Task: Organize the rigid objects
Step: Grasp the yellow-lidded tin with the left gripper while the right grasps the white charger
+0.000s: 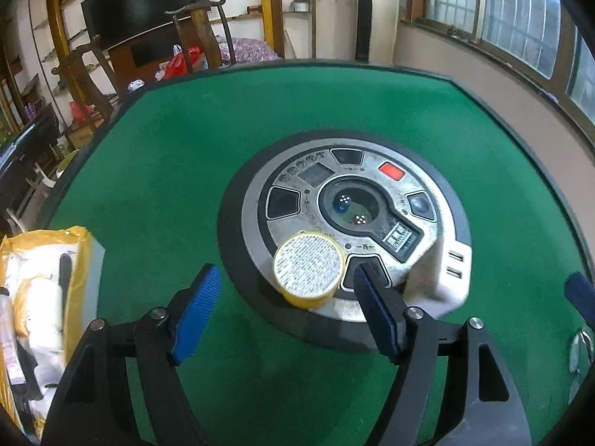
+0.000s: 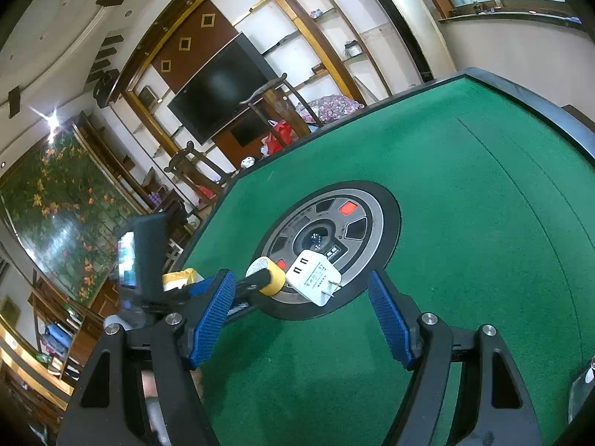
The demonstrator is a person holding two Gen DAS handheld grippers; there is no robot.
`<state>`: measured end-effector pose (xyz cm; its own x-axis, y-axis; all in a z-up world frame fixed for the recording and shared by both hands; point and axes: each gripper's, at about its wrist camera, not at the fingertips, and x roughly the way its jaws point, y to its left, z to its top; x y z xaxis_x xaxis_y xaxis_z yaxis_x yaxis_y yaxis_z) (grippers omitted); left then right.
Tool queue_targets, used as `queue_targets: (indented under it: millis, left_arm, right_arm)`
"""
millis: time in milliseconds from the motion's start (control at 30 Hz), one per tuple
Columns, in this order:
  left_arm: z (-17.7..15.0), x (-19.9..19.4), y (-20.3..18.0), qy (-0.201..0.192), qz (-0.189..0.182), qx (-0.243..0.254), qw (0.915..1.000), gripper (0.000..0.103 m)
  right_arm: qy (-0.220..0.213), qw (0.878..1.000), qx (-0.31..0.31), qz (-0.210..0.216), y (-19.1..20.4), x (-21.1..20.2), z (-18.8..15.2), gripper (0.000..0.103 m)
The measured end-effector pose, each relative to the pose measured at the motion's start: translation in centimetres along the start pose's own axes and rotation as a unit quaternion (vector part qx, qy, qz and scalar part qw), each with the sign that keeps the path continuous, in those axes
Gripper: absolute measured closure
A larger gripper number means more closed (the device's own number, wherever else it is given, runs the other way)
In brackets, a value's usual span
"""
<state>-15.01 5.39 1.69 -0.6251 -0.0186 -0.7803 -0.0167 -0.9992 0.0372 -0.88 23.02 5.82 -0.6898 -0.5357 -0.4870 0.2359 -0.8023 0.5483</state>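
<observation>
left claw (image 1: 286,282) apart, empty, near tin (image 1: 308,269) | right claw (image 2: 301,290) apart, empty | tin, charger (image 2: 312,278) loose on worktop (image 1: 167,148) hub; box (image 1: 41,297) awaits; sorting mostly left

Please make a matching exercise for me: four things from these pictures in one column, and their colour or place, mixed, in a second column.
Things:
1. tin
2. charger
3. dice
4. bag

Descriptions:
A. white, with two metal prongs
B. under the clear dome in the middle of the round panel
C. yellow, at the left edge of the table
D. round, yellow side, printed white top, on the panel's near rim

Pairs: 1-D, 2-A, 3-B, 4-C
</observation>
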Motion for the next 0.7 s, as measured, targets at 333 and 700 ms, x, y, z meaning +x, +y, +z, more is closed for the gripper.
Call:
queue_targets:
  millis: [333, 700]
  left_arm:
    - [-0.2, 1.6, -0.1, 0.006, -0.01, -0.009, 0.9999, 0.066]
    - [-7.2, -4.8, 2.1, -0.022, 0.002, 0.001, 0.9998, 0.066]
  right_arm:
    - [0.0, 1.0, 0.002, -0.011, -0.5, 0.1, 0.1, 0.034]
    - [0.008, 0.998, -0.022, -0.051, -0.3, 1.1, -0.4, 0.034]
